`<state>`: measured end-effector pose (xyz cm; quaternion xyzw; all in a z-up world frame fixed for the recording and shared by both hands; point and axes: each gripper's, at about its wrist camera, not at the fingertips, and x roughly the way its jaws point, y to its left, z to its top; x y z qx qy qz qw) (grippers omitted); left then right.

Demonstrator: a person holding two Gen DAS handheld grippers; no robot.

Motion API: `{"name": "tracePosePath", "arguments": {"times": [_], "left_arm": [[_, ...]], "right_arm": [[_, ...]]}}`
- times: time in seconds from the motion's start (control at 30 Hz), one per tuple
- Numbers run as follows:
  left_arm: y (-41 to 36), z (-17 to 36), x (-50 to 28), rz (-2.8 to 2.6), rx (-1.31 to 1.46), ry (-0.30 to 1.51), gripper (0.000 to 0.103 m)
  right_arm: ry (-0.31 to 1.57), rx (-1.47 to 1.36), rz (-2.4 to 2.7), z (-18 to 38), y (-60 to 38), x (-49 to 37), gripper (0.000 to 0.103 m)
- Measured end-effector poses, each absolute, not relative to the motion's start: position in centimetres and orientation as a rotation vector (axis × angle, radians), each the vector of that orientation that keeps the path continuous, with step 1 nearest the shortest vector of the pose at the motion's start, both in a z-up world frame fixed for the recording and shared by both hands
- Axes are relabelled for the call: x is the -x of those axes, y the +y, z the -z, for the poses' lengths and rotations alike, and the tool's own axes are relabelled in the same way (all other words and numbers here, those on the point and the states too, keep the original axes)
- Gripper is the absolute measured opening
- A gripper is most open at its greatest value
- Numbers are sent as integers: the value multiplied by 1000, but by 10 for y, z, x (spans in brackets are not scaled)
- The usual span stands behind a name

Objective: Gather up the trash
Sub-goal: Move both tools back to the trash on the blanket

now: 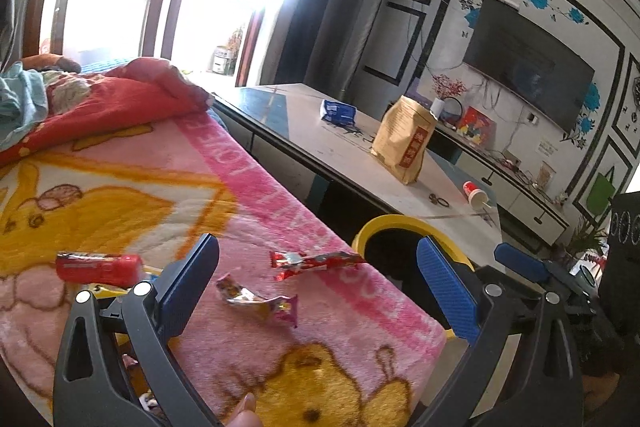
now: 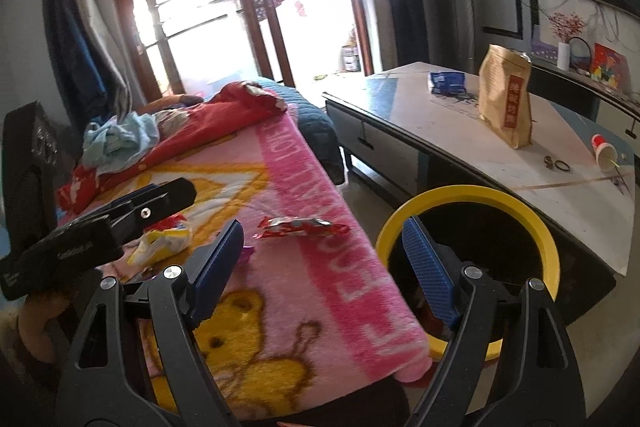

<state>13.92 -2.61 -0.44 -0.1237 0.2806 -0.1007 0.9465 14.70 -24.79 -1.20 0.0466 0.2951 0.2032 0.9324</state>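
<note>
The trash lies on the pink blanket spread over the bed in front of me: a long red wrapper near the blanket's edge, a crumpled silver and pink wrapper just ahead of my left tongs, a red packet off to their left, and a yellow wrapper partly under the left tool in the right view. Both my left tongs and my right tongs stand spread wide with nothing between the pads, so I judge I am at the reaching step, with no piece picked up yet. Next I need to bring one pair down over a wrapper and pinch thin foil off soft fleece without snagging it. The yellow-rimmed bin stands just beside the bed, between it and the counter; its inside is dark and I cannot tell what it holds. On the counter stand a brown paper bag, a blue packet and a tipped red cup.
</note>
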Motion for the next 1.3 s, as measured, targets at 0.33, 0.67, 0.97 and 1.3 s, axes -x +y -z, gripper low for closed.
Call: {"name": "tracePosePath", "arguments": {"times": [0.33,0.67,0.97,1.3], "left_arm": [[5,5,-134,145,276,565,96],[37,4,-128,83,289,560,96],[67,10,-121,19,298,572,96],[114,35,-114,-58,345,644,96]], "right_arm": [[612,-50,-473,11,-219,-138,74],[628,-6,-532,13,-189,-131,74],[668,32,-600,23,-154,-123,74],[731,70,-687,42,-111,-118,74]]}}
